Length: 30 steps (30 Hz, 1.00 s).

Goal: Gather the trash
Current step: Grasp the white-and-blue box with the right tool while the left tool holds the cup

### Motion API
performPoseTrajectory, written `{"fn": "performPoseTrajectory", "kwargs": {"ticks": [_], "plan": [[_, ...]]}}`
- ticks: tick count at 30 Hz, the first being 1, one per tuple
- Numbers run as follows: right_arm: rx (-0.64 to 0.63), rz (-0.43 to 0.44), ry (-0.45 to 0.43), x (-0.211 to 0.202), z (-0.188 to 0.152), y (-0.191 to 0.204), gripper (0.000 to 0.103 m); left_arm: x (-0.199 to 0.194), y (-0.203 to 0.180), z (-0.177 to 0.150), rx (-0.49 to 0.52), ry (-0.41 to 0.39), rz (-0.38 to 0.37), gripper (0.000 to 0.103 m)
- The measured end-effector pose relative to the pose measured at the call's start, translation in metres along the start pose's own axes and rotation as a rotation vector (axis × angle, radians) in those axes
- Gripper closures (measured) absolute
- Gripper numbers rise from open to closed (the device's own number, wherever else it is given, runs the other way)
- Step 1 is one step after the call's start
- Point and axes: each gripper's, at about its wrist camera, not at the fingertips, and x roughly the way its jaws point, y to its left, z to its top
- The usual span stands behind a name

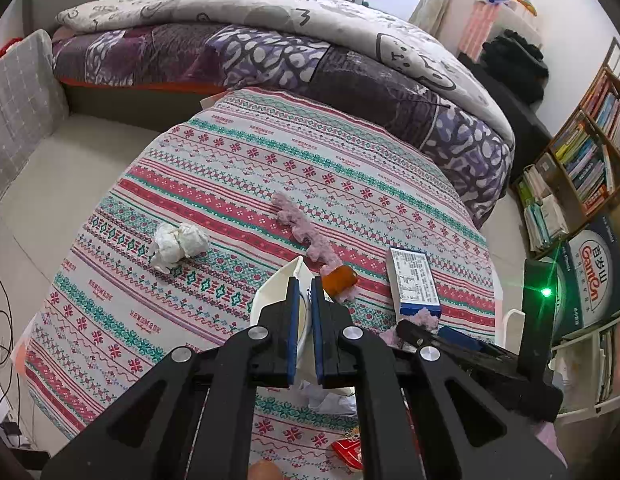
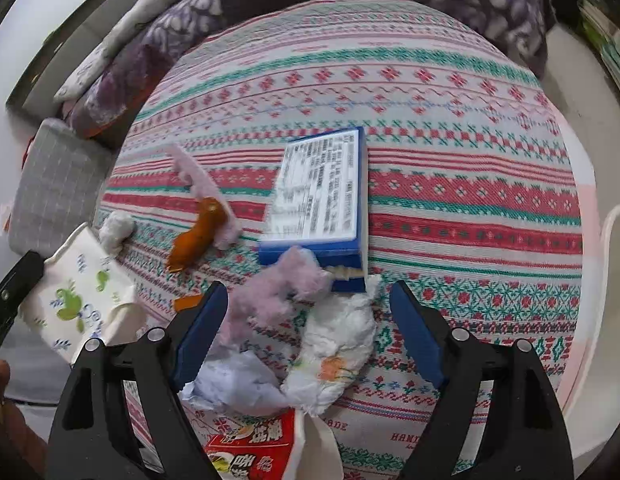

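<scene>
My left gripper (image 1: 304,300) is shut on the rim of a white bag (image 1: 276,292) printed with green frogs (image 2: 82,296). My right gripper (image 2: 306,292) hangs open, tilted down over a heap of trash: a crumpled white tissue (image 2: 337,340), a lilac paper wad (image 2: 238,384) and a pink fluffy clump (image 2: 278,288). None of these is pinched between its pads. A blue box (image 2: 321,200) lies just beyond the heap. An orange scrap (image 2: 194,236) and a pink fluffy strip (image 2: 202,184) lie to its left. A white tissue ball (image 1: 178,244) sits further left.
A red snack packet (image 2: 250,452) lies at the near edge of the patterned tablecloth (image 2: 449,184). A bed with quilts (image 1: 270,40) stands behind the table. A bookshelf (image 1: 581,168) is to the right, with a grey cushion (image 1: 22,112) and floor cables (image 1: 2,320) to the left.
</scene>
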Motion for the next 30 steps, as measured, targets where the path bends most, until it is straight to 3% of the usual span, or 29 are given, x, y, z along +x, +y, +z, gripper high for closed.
{"fn": "performPoseTrajectory", "kwargs": {"ticks": [4,8,14,18,20,21,30], "plan": [[0.057,0.008,-0.055,-0.007,0.008,-0.008,0.014,-0.003,0.004,0.001,-0.009,-0.005,-0.002,0.097],[0.099,-0.040,-0.103,0.000,0.018,-0.015,0.014,-0.004,0.006,-0.001,-0.011,-0.005,0.000,0.097],[-0.062,-0.165,-0.153,0.010,0.025,0.014,0.008,0.001,0.010,-0.001,-0.020,0.007,0.010,0.097],[-0.145,-0.206,-0.120,0.021,0.026,0.030,0.008,0.004,0.011,-0.001,-0.018,0.006,0.021,0.097],[-0.143,-0.196,-0.097,0.026,0.025,0.029,0.027,0.004,0.011,-0.001,-0.016,0.003,0.027,0.097],[-0.131,-0.178,-0.068,0.031,0.028,0.028,0.049,0.004,0.011,-0.001,-0.016,0.002,0.029,0.097],[-0.120,-0.114,-0.197,-0.014,0.025,0.027,0.049,-0.002,0.009,0.001,-0.021,-0.034,0.032,0.097]]}}
